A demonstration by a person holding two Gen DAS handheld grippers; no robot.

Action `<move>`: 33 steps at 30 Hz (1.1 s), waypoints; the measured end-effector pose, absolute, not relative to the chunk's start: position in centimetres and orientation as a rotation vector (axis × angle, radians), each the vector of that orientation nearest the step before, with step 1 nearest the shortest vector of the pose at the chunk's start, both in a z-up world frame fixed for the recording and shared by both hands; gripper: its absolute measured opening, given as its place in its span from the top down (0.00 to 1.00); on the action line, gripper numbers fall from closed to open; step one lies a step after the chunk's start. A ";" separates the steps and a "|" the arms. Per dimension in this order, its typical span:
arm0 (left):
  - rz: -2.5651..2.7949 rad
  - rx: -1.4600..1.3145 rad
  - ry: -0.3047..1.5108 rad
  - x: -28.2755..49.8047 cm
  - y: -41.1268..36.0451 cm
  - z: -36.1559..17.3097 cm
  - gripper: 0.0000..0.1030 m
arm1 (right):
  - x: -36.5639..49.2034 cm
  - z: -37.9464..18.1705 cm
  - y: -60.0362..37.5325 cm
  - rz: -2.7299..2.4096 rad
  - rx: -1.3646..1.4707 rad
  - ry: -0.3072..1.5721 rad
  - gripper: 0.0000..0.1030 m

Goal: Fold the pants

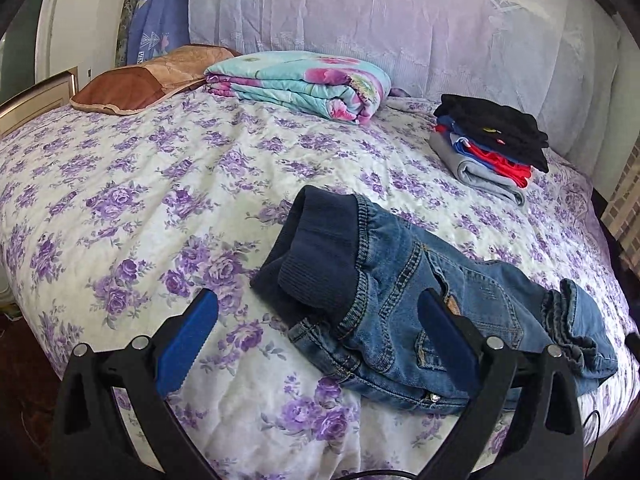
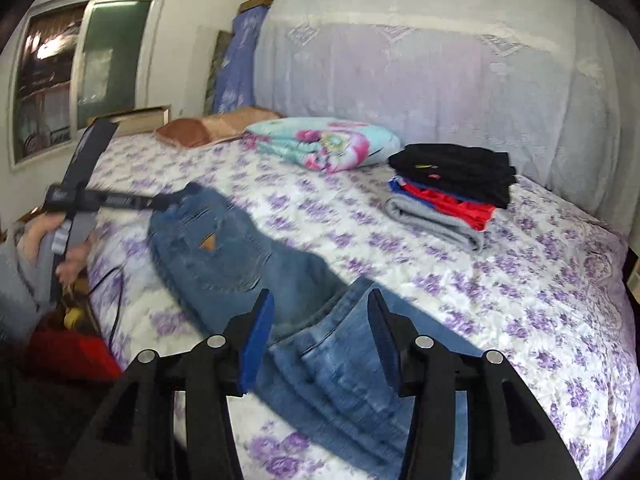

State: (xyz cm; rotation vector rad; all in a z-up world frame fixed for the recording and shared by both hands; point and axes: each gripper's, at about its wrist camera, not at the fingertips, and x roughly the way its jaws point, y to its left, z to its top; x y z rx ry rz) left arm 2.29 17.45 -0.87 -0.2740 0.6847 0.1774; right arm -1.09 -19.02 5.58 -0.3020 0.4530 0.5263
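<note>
Pants (image 1: 420, 292), a small pair of blue denim jeans with a dark navy ribbed waistband, lie on a bed (image 1: 160, 200) covered by a white quilt printed with purple flowers. They rest near the front edge of the bed, waistband toward the middle of the quilt and legs trailing toward the bed's right side, loosely bunched at the cuffs.

In the left wrist view, the left hand-held gripper (image 1: 318, 332) hovers over the pants with its blue-padded fingers (image 1: 188, 344) spread wide apart; one pad sits above bare quilt beside the waistband, the other above the denim seat, and neither presses on the cloth.

In the right wrist view, the right hand-held gripper (image 2: 320, 334) has its jaws partly apart over a pant leg; the denim lies between and below the pads, which do not appear to pinch it, though the picture is blurred. A person's hand (image 2: 60, 248) in a grey sleeve holds the left gripper at the far end of the pants.

Beyond the pants, toward the back of the bed, sits a stack of folded clothes (image 1: 492, 140): black on top, red and blue beneath, grey at the bottom. Further along from the stack lies a folded turquoise floral blanket (image 1: 300, 84), then a brown pillow (image 1: 136, 84).
</note>
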 end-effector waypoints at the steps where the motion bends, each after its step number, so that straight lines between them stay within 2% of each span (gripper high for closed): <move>1: 0.174 -0.275 0.691 2.4 17.4 -1.0 0.05 | -0.1 5.5 -19.1 0.468 -0.290 0.446 0.53; 3: 0.168 -0.277 0.704 2.5 17.3 -1.3 0.05 | 2.3 4.0 -19.1 0.400 -0.265 0.495 0.53; 6: 0.155 -0.270 0.726 2.9 17.1 -1.7 0.05 | 5.2 -1.6 -17.9 0.406 -0.259 0.734 0.44; 12: 0.128 -0.361 0.784 4.0 18.1 -3.7 0.05 | 5.0 -1.7 -19.5 0.453 -0.145 0.716 0.44; 21: 0.030 -0.586 0.708 4.6 21.0 -3.9 0.06 | 5.4 -2.2 -19.9 0.463 -0.128 0.696 0.40; 23: -0.015 -0.648 0.690 4.7 21.5 -3.9 0.14 | 5.4 -2.2 -19.9 0.465 -0.126 0.692 0.40; 24: -0.032 -0.673 0.691 4.8 21.7 -4.0 0.22 | 5.4 -2.2 -19.9 0.465 -0.125 0.692 0.40; 26: -0.030 -0.706 0.692 4.8 22.2 -4.3 0.31 | 5.4 -2.2 -20.0 0.466 -0.125 0.691 0.40; 27: -0.033 -0.725 0.692 4.7 22.5 -4.5 0.38 | 5.5 -2.1 -20.0 0.467 -0.125 0.691 0.40; 33: -0.082 -0.810 0.673 4.6 24.0 -5.5 0.49 | 5.4 -2.2 -20.0 0.467 -0.125 0.691 0.40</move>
